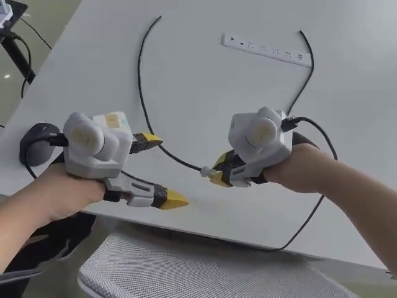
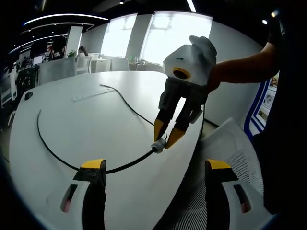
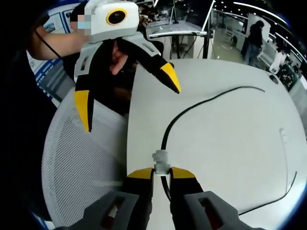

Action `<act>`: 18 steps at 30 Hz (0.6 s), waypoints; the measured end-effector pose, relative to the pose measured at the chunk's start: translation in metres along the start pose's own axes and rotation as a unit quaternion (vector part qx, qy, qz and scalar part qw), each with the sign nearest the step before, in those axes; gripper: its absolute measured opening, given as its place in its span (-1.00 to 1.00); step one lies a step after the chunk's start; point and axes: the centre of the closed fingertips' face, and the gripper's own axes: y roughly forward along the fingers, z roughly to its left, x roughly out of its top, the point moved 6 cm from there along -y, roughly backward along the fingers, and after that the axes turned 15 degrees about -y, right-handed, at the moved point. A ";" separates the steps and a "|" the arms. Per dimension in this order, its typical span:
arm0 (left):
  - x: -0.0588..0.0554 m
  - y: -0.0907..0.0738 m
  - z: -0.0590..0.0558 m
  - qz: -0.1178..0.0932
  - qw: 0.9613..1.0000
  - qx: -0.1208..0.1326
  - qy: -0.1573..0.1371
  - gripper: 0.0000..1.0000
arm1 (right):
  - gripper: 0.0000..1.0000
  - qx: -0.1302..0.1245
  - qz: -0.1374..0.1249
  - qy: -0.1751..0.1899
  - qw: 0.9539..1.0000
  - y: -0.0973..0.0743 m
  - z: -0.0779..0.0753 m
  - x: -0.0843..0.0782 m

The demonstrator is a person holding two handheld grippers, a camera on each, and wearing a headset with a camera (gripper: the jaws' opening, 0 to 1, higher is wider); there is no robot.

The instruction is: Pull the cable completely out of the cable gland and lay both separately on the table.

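I find no text I can read. The power strip (image 1: 267, 49) near the far edge of the table (image 1: 198, 93) carries small dark marks, too fine to make out. The print on the blue board (image 2: 265, 109) is blurred beyond reading.

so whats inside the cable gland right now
The black cable runs through the white cable gland and comes out both ends. The right gripper is shut on the gland; its jaws hide the bore and the cable length behind.
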 end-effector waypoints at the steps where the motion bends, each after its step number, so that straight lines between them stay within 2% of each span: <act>1: 0.001 0.001 -0.002 0.002 1.000 -0.001 0.005 0.71 | -0.87 0.000 -0.001 0.000 1.000 -0.002 0.002 0.001; 6: 0.004 0.002 -0.010 0.000 1.000 -0.012 0.007 0.70 | -0.87 -0.001 0.000 -0.009 1.000 -0.013 0.013 0.007; 9: 0.003 0.006 -0.011 0.005 1.000 -0.014 0.006 0.69 | -0.87 -0.004 -0.004 -0.015 1.000 -0.020 0.017 0.011; 11: 0.005 0.008 -0.011 0.000 1.000 -0.011 0.008 0.74 | -0.87 -0.007 -0.004 -0.018 1.000 -0.023 0.019 0.011; 18: 0.013 0.018 -0.017 -0.005 0.999 -0.038 0.012 0.57 | -0.87 -0.026 -0.009 -0.036 0.999 -0.035 0.021 0.017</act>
